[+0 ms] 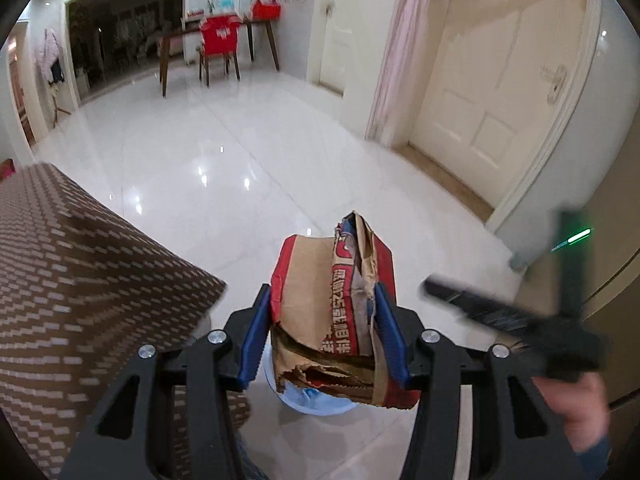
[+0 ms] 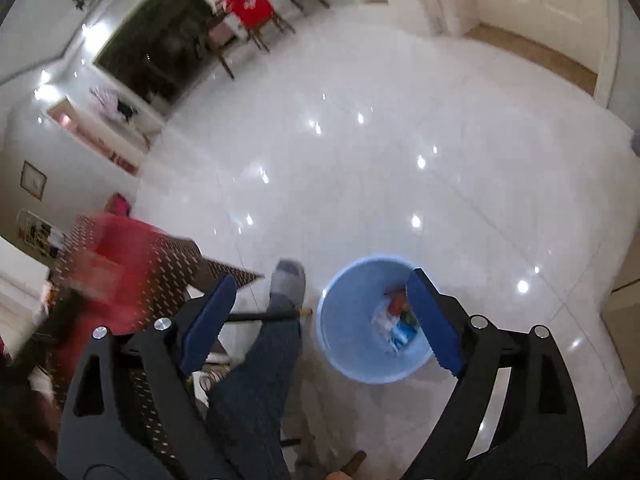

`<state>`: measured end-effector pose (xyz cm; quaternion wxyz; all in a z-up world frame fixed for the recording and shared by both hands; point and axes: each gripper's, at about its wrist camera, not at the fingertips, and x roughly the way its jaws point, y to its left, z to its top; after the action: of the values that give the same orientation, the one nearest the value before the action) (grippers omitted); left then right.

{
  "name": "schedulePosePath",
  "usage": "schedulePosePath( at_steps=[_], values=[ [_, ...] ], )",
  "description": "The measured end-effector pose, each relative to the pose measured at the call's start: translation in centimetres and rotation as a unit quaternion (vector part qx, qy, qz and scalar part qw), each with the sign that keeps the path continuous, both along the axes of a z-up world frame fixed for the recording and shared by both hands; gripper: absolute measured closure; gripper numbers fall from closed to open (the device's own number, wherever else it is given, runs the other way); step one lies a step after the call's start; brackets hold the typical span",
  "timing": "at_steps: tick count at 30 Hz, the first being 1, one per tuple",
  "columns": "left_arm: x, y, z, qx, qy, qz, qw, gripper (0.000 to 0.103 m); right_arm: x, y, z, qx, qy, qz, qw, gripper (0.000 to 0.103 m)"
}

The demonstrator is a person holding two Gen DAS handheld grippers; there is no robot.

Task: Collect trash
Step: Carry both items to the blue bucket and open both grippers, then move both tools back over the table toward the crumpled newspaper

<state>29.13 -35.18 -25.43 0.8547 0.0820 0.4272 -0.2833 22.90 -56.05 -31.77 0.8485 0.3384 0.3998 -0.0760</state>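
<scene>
the left gripper (image 1: 324,332) is closed on a torn paper bag (image 1: 332,304), red and brown with print on it, its blue pads pressed against both sides so the bag bulges a little between them. the bag hangs over a blue bin (image 1: 316,402), whose rim shows just below its ragged bottom edge. the right gripper (image 2: 320,320) is spread wide with nothing in it; through its gap the bin (image 2: 344,320) stands on the white tile floor (image 2: 400,160) with some scraps already inside, just beside the person's slippered foot (image 2: 288,280). a table with a patterned cloth (image 1: 80,280) sits to the left.

the bag looks light and limp, crumpled paper that gives under the pads rather than resisting (the torn seam down its front could rip further if tugged). a hold across the middle, as now, seems right: both walls are pinched together, so it should not slip. it is bulky against the bin's mouth, so it probably needs to be centred before letting go, or it may catch the rim and tip out.
</scene>
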Motion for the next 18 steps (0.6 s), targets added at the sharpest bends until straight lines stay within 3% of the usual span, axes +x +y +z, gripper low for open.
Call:
schedulePosePath(
  at_steps=[5,7,8,9,18],
  values=[
    [1.9,-2.8,-4.1,0.019,0.047,-0.011,0.9987,0.049,-1.9,-0.1,3.6,-0.018,-0.042,-0.013,0.999,0.014],
    [2.4,-3.0,-5.2,0.028,0.065,-0.014,0.9974,0.031,-2.4,0.0,4.6,-0.024,-0.050,-0.013,0.998,0.012],
    [2.4,-3.0,-5.4,0.032,0.061,-0.007,0.9976,0.018,-2.6,0.0,4.8,-0.025,-0.052,-0.013,0.998,0.011],
    [2.4,-2.6,-5.1,0.033,0.049,0.005,0.9983,0.013,-2.7,0.1,4.9,-0.027,-0.054,-0.014,0.998,0.008],
    [0.0,0.7,-0.5,-0.002,0.014,0.016,0.9998,0.010,-2.6,2.3,5.7,-0.046,-0.050,-0.026,0.997,0.006]
  ],
)
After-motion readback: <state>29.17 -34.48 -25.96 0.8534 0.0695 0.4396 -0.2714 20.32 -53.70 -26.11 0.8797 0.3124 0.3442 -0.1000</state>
